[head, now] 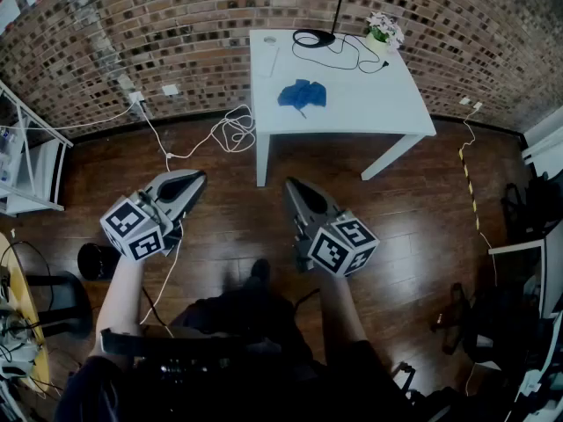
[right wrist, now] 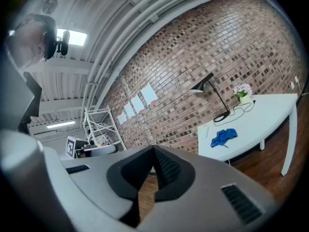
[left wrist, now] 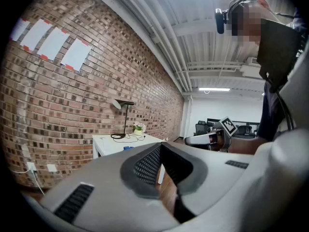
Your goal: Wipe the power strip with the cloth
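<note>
Hanging over the brown wood floor [head: 422,200], the left gripper [head: 195,179] and the right gripper [head: 292,188] both had their fingers pressed together with nothing between them. Both were well apart from the white table [head: 374,104]. The blue cloth [head: 302,94] lay crumpled near the table's middle, closer to its left edge.

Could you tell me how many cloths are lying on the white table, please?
1: the blue cloth lies near the middle of the white table; no other shows.
</note>
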The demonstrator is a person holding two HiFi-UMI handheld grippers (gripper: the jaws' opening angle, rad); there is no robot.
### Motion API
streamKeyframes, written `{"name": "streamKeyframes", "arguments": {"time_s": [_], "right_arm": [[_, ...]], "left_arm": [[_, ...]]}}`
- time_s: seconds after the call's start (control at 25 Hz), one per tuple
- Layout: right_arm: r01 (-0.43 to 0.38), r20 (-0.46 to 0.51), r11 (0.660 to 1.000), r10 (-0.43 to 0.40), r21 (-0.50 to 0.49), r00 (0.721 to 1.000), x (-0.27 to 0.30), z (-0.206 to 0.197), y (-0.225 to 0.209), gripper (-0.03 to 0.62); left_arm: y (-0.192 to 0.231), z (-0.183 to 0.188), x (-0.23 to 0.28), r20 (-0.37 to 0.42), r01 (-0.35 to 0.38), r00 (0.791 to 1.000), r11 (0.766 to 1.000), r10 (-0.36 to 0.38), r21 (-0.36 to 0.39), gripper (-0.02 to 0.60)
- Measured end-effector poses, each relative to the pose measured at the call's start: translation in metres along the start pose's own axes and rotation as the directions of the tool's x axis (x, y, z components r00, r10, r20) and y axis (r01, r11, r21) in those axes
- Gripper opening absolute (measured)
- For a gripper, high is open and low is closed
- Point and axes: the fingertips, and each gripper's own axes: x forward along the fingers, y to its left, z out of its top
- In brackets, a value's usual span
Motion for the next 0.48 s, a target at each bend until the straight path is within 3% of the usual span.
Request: {"name": "streamKeyframes", "arguments": {"time_s": [0.2,0.48], "right_arm": [[-0.029,-0.03,1.0,0.029,-0.007,0.999,0.043,0.027,-0.049,-0.006],[-0.066,-0.045,0.998,0.065,-0.019,0.997,0.089,0.048,-0.074,-0.006]], "left_arm": [[0.038,0.013,0.05,-0.01,-0.039,0.999,0.999,0.039,-0.001,-0.004],[0.08,0.028,0.087,-0.026,-0.05,0.998,0.998,0.051,0.024,-0.003]]}}
